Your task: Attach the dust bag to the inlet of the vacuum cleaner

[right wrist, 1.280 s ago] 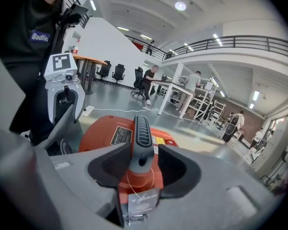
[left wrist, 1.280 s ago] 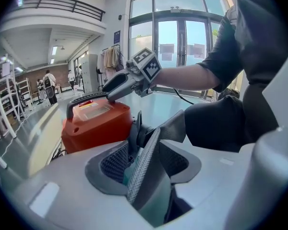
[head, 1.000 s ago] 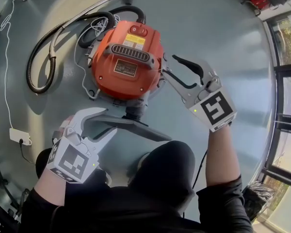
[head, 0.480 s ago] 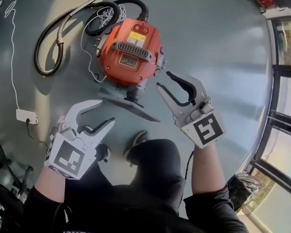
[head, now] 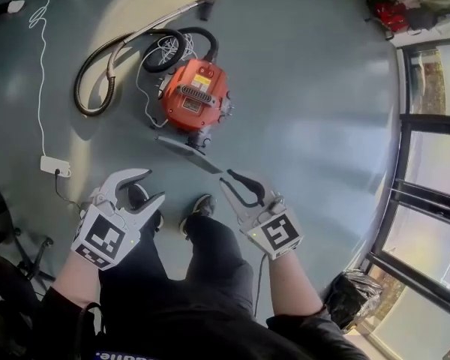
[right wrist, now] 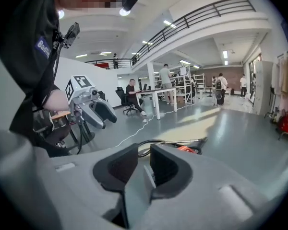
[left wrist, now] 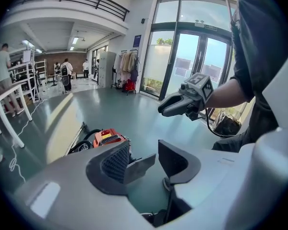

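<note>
View from above of a person standing on a smooth grey-green floor, holding a two-jaw gripper in each hand. Far ahead sits a round orange plastic vacuum cleaner (head: 193,100) with a black ribbed hose (head: 90,88) coiled at its left. A flat dark grey dust bag (head: 181,148) lies on the floor on the near side of the vacuum, one end meeting the machine's body. Whether it is fully seated on the inlet cannot be told from here.

The left gripper (head: 154,186), near left, has its jaws wide apart and just starting to close, with nothing between them. The right gripper (head: 226,178), near right, is closing to a narrow gap, also on nothing. Both are held well apart from the bag and vacuum.

The bag looks light, thin and limp, so it would likely sag and fold if lifted by its loose end. The better hold is probably the firmer collar around its opening, beside the vacuum.
</note>
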Demonstrator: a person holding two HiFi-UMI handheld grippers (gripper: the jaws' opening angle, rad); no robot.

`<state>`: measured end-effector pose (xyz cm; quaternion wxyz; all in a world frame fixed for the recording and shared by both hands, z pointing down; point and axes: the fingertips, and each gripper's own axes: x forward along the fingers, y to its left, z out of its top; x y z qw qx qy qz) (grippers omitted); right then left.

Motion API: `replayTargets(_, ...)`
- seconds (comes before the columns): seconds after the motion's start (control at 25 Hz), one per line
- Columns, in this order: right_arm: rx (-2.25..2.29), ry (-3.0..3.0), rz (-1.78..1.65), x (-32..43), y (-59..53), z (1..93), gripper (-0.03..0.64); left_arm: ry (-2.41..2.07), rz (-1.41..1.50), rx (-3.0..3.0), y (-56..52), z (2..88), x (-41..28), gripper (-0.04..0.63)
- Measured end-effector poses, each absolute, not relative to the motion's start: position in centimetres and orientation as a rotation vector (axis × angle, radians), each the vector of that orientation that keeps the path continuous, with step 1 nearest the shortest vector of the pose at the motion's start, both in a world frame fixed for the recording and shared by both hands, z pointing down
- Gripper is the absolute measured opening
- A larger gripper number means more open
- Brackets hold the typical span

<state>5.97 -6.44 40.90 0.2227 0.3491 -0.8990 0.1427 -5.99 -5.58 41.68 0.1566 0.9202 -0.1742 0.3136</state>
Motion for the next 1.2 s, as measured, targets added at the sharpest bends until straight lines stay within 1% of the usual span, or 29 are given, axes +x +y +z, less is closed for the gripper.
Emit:
replayTargets(0.32, 0.895, -2.57, 0.529, 3.9, 0.6, 31.7, 0.067, -0.661, 0.873, 2.581, -0.7, 30.0, -7.2, 0.21)
replayTargets(0.52, 0.865, -2.646, 0.572, 2.9, 3.6, 27.8, 0.067, -0.757, 0.892, 2.599, 2.0, 25.3, -8.1, 0.207)
replayTargets(0.68, 0.843, -2.655, 0.466, 1.0, 6.5, 24.5, 0.067, -0.743, 0.873, 2.653, 4.4, 22.6, -9.3, 0.207)
replayTargets(0.92, 1.004, -2.604, 0.414, -3.6, 11.0, 20.8, 0.067, -0.635, 0.738, 2.749, 9.3, 19.2, -13.0, 0.201)
replayTargets(1.08, 1.077, -2.617, 0.343, -7.4, 14.0, 17.8, 0.067, -0.585, 0.633, 2.84, 11.8, 17.1, -15.2, 0.185)
replayTargets(1.2, 1.078, -2.648, 0.242, -9.5, 15.7, 14.3, 0.058, -0.541, 0.558, 2.884, 13.8, 15.2, -15.6, 0.172)
